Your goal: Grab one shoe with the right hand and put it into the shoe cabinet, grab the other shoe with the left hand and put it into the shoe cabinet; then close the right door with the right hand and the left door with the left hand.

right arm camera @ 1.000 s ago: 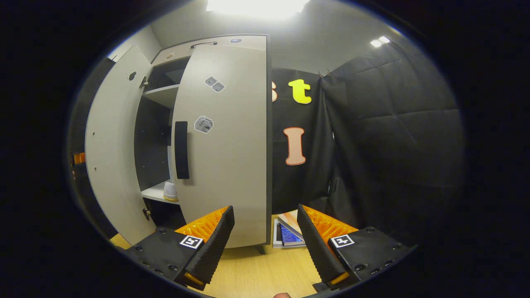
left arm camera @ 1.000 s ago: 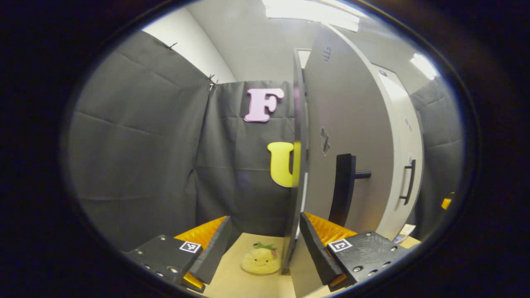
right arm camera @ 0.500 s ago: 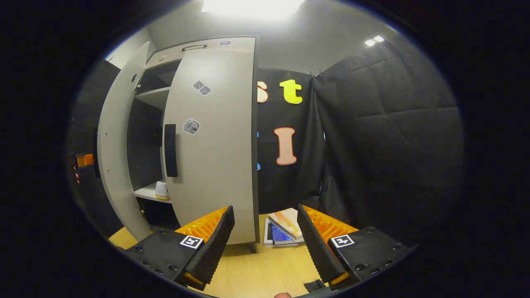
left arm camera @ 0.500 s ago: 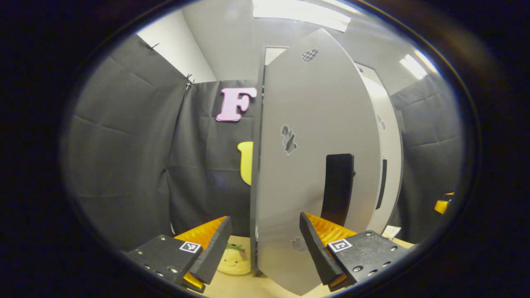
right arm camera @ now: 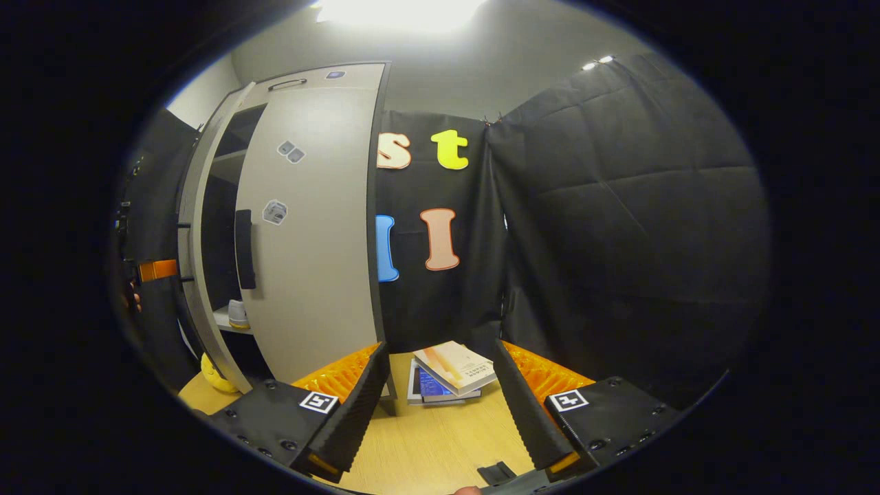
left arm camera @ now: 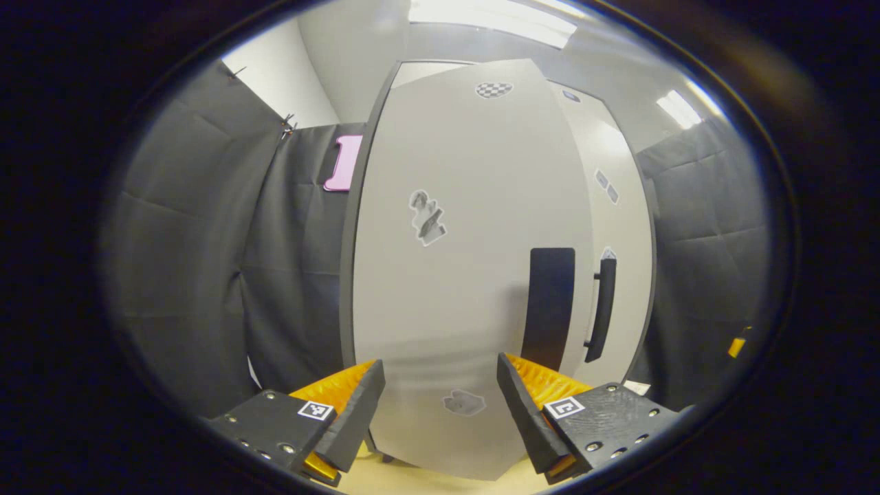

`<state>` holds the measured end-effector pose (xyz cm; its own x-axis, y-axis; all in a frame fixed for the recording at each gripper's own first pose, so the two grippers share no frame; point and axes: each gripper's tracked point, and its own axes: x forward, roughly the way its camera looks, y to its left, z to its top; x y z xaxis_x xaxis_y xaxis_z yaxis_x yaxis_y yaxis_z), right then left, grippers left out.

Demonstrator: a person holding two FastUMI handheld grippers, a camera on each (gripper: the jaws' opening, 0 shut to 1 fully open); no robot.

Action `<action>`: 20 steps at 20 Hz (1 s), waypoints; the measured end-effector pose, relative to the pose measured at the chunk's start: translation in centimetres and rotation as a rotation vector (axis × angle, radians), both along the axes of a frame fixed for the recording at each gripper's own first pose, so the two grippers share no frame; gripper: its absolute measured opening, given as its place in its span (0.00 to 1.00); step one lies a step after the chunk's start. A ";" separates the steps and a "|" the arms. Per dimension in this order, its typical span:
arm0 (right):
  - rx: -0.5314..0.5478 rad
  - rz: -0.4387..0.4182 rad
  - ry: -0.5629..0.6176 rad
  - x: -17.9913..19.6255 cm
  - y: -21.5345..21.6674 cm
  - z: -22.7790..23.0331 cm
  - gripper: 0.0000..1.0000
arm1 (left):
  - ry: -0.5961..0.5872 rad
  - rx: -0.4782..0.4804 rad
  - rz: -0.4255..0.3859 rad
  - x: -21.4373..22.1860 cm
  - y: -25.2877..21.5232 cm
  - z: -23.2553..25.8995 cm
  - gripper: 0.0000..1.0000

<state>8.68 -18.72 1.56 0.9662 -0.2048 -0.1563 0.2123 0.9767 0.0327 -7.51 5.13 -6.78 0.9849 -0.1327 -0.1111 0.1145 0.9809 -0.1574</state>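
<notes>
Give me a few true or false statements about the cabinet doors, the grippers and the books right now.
1. The right door is shut. True.
2. The left door is fully shut. False: in the right gripper view a gap remains, with a shoe visible on a shelf.
3. The left gripper grips the door's handle. False: it is open, its fingers spread in front of the door panel.
4. Books lie stacked on the floor beside the cabinet. True.
5. The right gripper holds a shoe. False: it is open and holds nothing.
</notes>
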 end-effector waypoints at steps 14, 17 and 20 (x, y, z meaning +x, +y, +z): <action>0.041 0.247 -0.075 3.6 9.4 2.3 0.92 | -0.065 0.096 0.052 -10.1 5.5 4.2 0.94; 0.051 0.306 -0.086 3.8 12.2 2.7 0.95 | -0.076 0.111 0.089 -13.9 7.5 5.1 0.94; 0.055 0.368 -0.110 3.7 14.8 3.3 0.92 | -0.058 0.124 0.115 -16.9 9.0 4.4 0.94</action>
